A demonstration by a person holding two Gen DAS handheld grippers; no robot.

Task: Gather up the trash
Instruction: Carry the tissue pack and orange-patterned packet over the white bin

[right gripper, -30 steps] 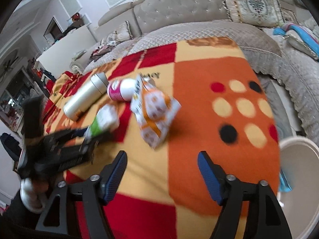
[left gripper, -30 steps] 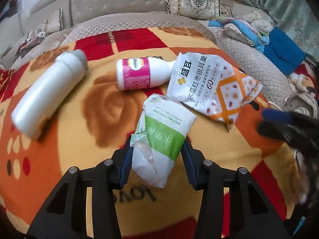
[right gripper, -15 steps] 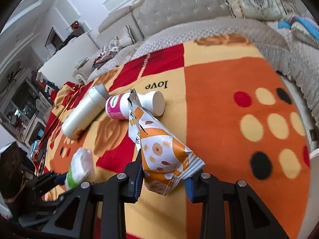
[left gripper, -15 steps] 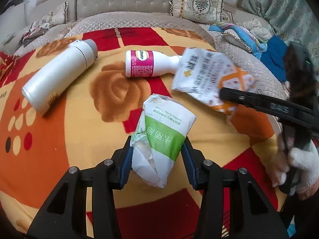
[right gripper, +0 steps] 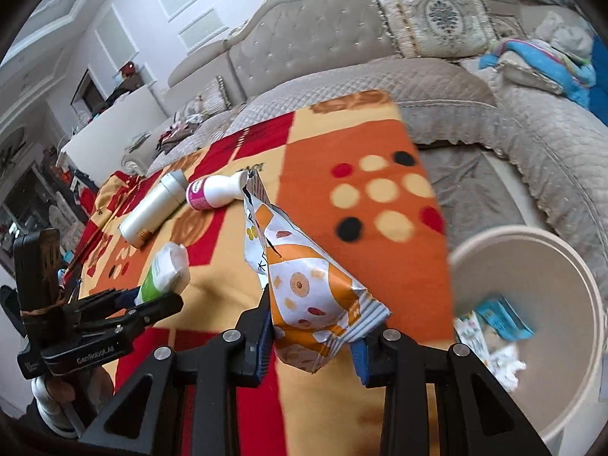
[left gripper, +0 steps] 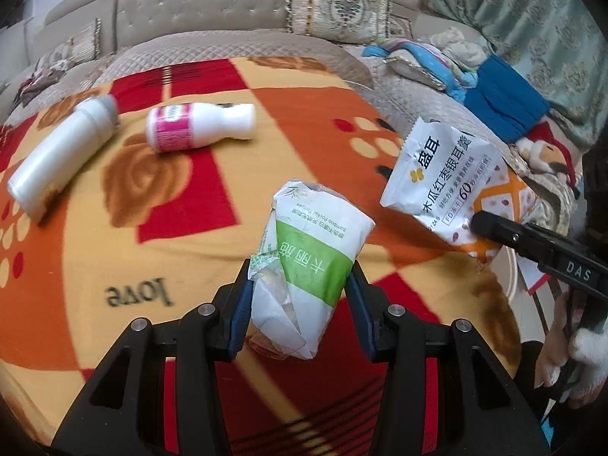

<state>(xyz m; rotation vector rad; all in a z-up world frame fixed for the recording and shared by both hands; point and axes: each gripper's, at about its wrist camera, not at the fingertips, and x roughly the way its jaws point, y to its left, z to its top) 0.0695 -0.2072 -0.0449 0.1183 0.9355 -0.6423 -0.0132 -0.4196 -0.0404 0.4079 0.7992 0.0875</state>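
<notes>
1. The left hand-held gripper (left gripper: 300,304) was clamped on a white tissue pack (left gripper: 309,262) with a green band, its blue-padded fingers (left gripper: 240,311) pressing the pack's two sides. The pack was held up off the blanket (left gripper: 133,258).
2. The right hand-held gripper (right gripper: 311,342) was clamped on a crinkled snack bag (right gripper: 304,292), white with an orange pattern, gripped at its lower end and raised clear of the blanket.
3. In the left wrist view, the snack bag (left gripper: 448,186) hung to the right of the tissue pack, apart from it, with the right gripper's black finger across its lower corner.
4. A patterned blanket in orange, red and yellow covered the surface below; the word "love" was printed on it.
5. Two bottles lay on their sides on the blanket, near each other: a plain white bottle (left gripper: 57,155) with a grey cap, and a white bottle with a pink label (left gripper: 197,127).
6. A round beige bin (right gripper: 532,326) stood at the right of the blanket's edge in the right wrist view, with blue and white scraps (right gripper: 494,330) inside.
7. A quilted beige sofa (right gripper: 342,49) with a patterned cushion (right gripper: 437,19) ran behind.
</notes>
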